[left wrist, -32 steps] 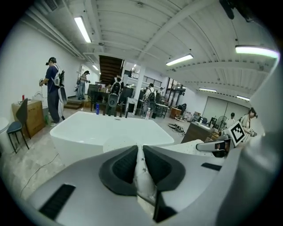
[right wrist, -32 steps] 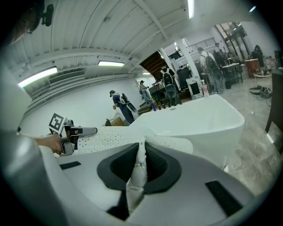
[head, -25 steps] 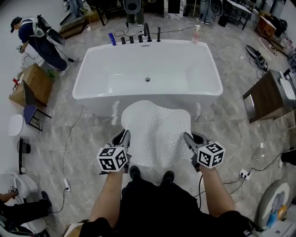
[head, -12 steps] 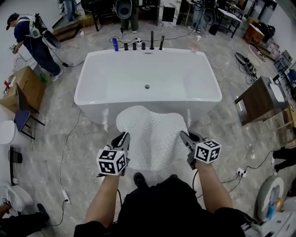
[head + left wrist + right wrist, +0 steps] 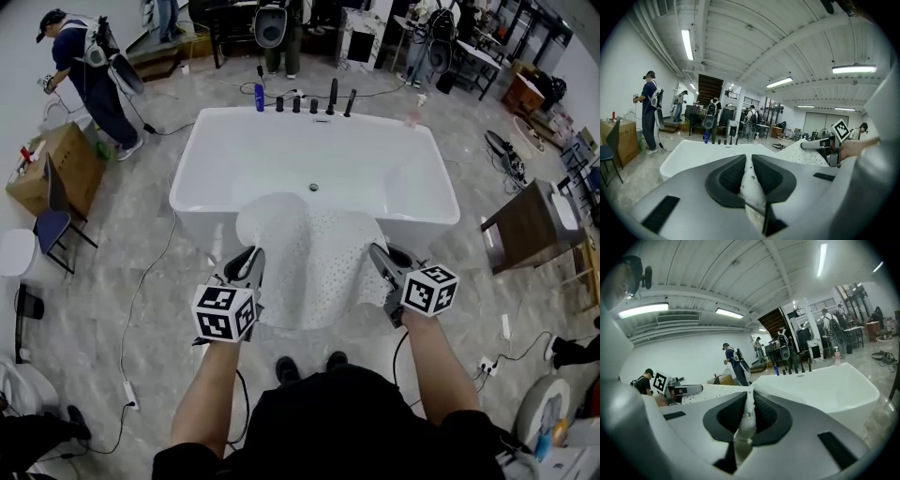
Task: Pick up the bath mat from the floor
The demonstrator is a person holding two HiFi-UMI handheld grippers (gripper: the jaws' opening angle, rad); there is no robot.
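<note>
A white bath mat [image 5: 314,262] dotted with small holes hangs stretched between my two grippers, off the floor, its far end reaching over the near rim of the white bathtub [image 5: 225,159]. My left gripper [image 5: 251,267] is shut on the mat's left near corner, a fold of mat [image 5: 749,180] pinched between its pads. My right gripper [image 5: 380,265] is shut on the right near corner, with mat [image 5: 746,420] squeezed between its jaws. Each gripper shows in the other's view, with the mat's surface [image 5: 806,154] between them.
Black taps [image 5: 314,101] and bottles stand at the bathtub's far rim. A wooden cabinet [image 5: 530,225] is at the right, a cardboard box [image 5: 47,164] and chair [image 5: 47,225] at the left. Cables [image 5: 141,281] run over the marble floor. People stand at the far side.
Both grippers have carried the mat up and forward; its far end has gone from the floor in front of the tub to over the tub's near rim.
</note>
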